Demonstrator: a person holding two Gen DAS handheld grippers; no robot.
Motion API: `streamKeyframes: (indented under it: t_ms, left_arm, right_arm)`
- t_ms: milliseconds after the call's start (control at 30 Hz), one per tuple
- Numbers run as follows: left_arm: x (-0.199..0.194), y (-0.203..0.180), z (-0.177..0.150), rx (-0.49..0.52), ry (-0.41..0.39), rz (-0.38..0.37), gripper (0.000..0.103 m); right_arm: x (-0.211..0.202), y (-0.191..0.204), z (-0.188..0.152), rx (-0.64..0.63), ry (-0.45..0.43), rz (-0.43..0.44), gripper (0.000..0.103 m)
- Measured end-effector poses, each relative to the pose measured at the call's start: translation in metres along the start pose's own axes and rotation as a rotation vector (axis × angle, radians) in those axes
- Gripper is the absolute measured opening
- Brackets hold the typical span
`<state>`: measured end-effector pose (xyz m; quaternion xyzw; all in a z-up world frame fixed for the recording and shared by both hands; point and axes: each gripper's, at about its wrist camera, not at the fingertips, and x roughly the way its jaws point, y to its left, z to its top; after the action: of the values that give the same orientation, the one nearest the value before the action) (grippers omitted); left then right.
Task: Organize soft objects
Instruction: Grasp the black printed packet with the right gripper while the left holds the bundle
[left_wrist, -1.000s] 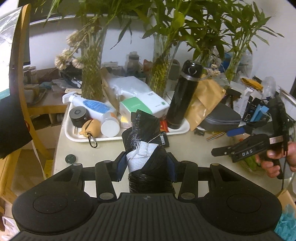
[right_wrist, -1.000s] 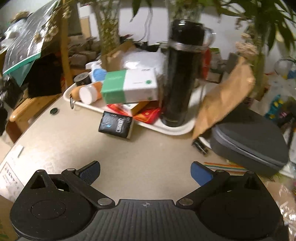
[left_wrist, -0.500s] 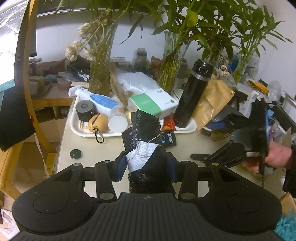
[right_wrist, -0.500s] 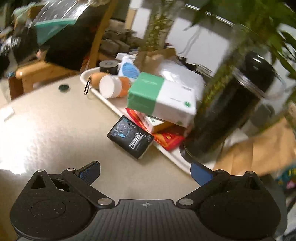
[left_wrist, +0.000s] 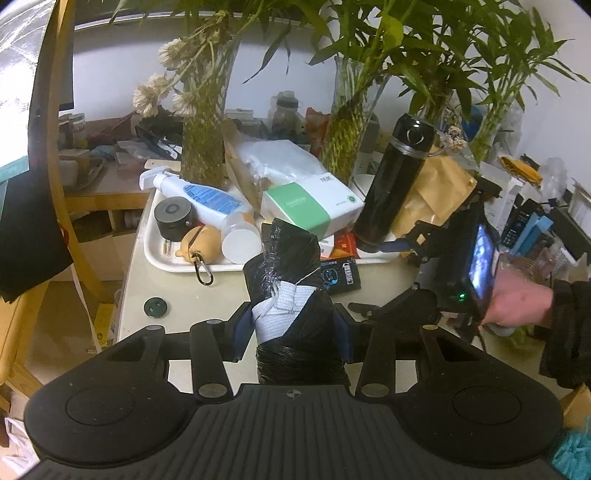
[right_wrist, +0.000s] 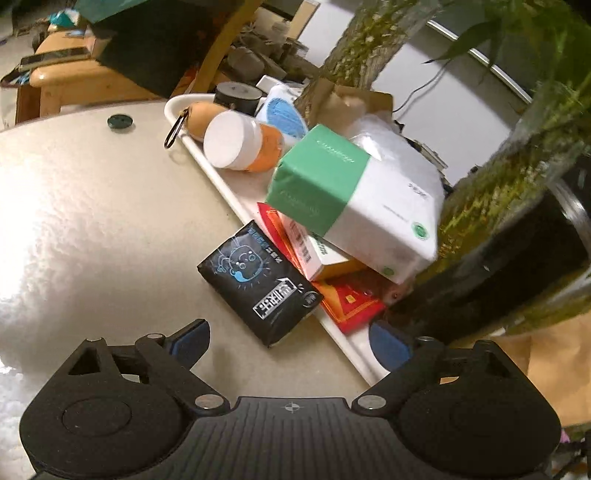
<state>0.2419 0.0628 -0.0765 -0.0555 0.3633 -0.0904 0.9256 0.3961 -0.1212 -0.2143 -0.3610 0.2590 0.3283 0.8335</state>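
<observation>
Two grippers: left gripper (left_wrist: 291, 328) is being kept pinched on the black bundle (left_wrist: 295, 295), centre frame; right gripper (right_wrist: 288, 339) is being held spread.
Black packet (right_wrist: 258, 288): is being approached, centre frame, touching the tray (right_wrist: 207, 166).
Risk: tray rim is likely being caught by the right pad, so the stacked green-and-white pack (right_wrist: 354, 199) could be toppled.

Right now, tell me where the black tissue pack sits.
The black tissue pack lies on the table, against the white tray's front edge, just ahead of the open right gripper.

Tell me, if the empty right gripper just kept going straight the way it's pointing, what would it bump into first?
Most likely the black packet on the table. It lies straight ahead between the open fingers of the right gripper, leaning against the white tray. How much gap remains is hard to judge.
</observation>
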Motion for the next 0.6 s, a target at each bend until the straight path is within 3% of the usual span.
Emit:
streamKeyframes:
  t_ms: [433, 500, 600]
  left_arm:
    - [0.004, -0.002, 0.001, 0.018, 0.001, 0.003, 0.044]
    - [0.004, -0.001, 0.001, 0.019, 0.0, 0.006, 0.044]
    - [0.006, -0.001, 0.002, 0.013, 0.002, 0.006, 0.044]
  right_arm:
    - [0.023, 0.016, 0.015, -0.095, -0.046, -0.033, 0.082]
    - [0.023, 0.014, 0.015, -0.081, -0.053, -0.01, 0.072]
    - [0.022, 0.012, 0.014, -0.056, -0.05, 0.025, 0.065]
